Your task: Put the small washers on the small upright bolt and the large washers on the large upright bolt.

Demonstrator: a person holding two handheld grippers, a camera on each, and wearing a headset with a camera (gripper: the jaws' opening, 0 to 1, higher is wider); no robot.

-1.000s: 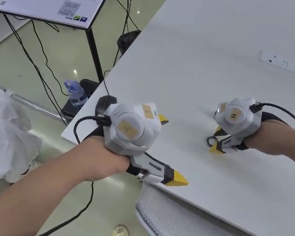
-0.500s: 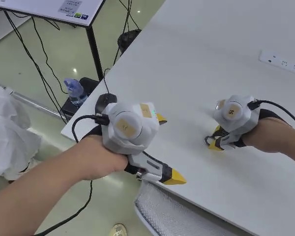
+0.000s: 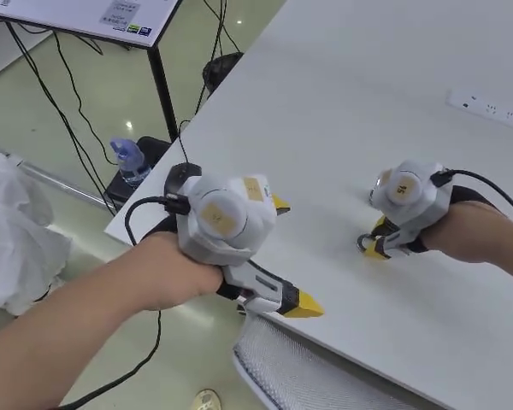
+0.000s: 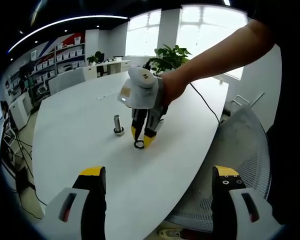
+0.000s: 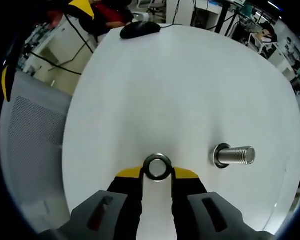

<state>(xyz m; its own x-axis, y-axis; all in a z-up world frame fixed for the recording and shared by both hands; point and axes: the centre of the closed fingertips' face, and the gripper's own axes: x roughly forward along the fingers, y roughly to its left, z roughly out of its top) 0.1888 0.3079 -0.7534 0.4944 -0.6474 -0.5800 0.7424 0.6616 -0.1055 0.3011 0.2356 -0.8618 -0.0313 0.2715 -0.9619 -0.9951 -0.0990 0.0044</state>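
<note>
R has a washer next to the bolt; main risk is knocking the bolt over or dropping the washer.

R gripper (image 5: 157, 173) fingers narrow, pinching one washer (image 5: 157, 156) by its rim, hole facing my cam. It's low over the table (image 5: 155, 90), just beside the upright bolt (image 5: 235, 155); can't tell if it's off the surface. L gripper (image 4: 158, 172) fingers wide, holding nothing, out by the table edge, well apart from the bolt. Risks imo: grip is on the thin rim only, so the washer can pivot or pop out when I lift. Bolt looks free-standing w/ nothing steadying it, so a side bump from washer or tips prob topples it. Off-centre drop = washer hangs on the bolt top. Also can't tell if it's the small or large bolt, so a size mismatch is possible.
</note>
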